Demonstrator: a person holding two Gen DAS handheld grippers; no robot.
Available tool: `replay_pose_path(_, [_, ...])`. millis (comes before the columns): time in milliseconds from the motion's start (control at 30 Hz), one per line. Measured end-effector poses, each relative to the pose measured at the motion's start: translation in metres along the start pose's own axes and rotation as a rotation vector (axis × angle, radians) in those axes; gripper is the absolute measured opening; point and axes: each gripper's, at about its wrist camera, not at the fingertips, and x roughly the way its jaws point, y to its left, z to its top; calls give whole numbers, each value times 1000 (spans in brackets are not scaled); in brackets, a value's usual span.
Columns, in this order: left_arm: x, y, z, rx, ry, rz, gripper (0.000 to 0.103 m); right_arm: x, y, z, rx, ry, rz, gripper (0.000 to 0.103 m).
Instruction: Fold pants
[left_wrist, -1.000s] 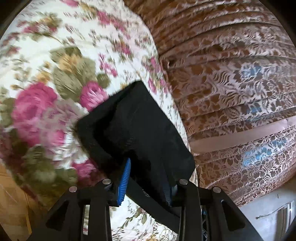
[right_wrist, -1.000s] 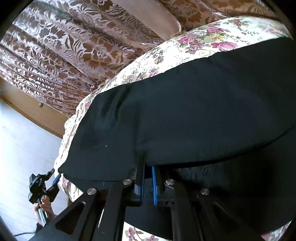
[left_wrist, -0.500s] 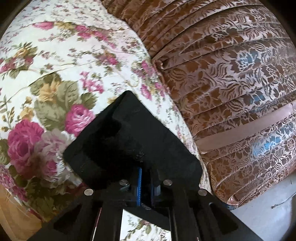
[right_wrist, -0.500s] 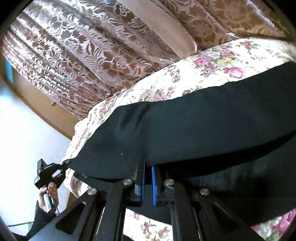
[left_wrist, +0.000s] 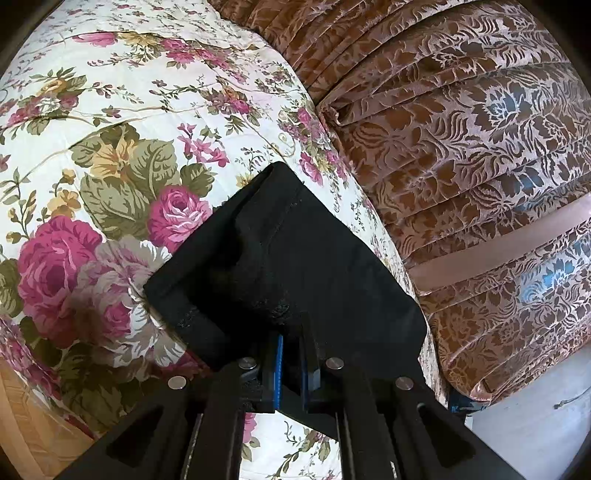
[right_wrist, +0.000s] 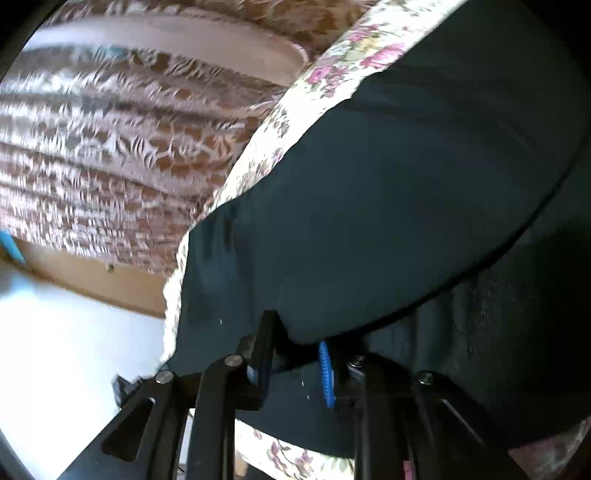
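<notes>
A: Why is the left claw (left_wrist: 290, 363) pinched on that corner of the black pants (left_wrist: 280, 258)?

B: Its blue pads are clamped together on a bunched bit of the cloth near a stitched hem. I'd say it anchors one end so the fabric stays taut while the other end is laid down.

A: And the right claw (right_wrist: 291, 363)?

B: Its jaws are opening. The edge of the pants (right_wrist: 388, 206) hangs between them, but the blue pad on the right side stands clear of the cloth, so it looks like a release, probably because this part of the fold is set where it should lie. That view is blurred, so I can't tell more.

A: Where are the pants, then?

B: Spread on the bed, over a cream bedspread (left_wrist: 122, 122) printed with pink roses and green leaves. In the right view one dark layer lies over another, which suggests a fold already made.

A: And the room?

B: A heavy brown and pink curtain (left_wrist: 461, 155) with a flower pattern hangs just beside the bed, with a plain pink band across it. There is pale floor (right_wrist: 74, 350) below, and a wooden strip (right_wrist: 103, 277) runs along the wall's foot.
</notes>
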Motion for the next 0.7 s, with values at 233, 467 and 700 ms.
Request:
replay_pose_path(233, [3, -1, -2, 20, 15, 23, 6, 9, 22, 2, -108, -29, -123, 26])
replay_pose_path(467, [5, -5, -4, 48, 29, 46, 6, 5, 24, -1, -122, -99, -176, 29])
replay_pose_path(700, [14, -35, -9, 172, 32, 87, 6, -24, 36, -9, -136, -106, 42, 40])
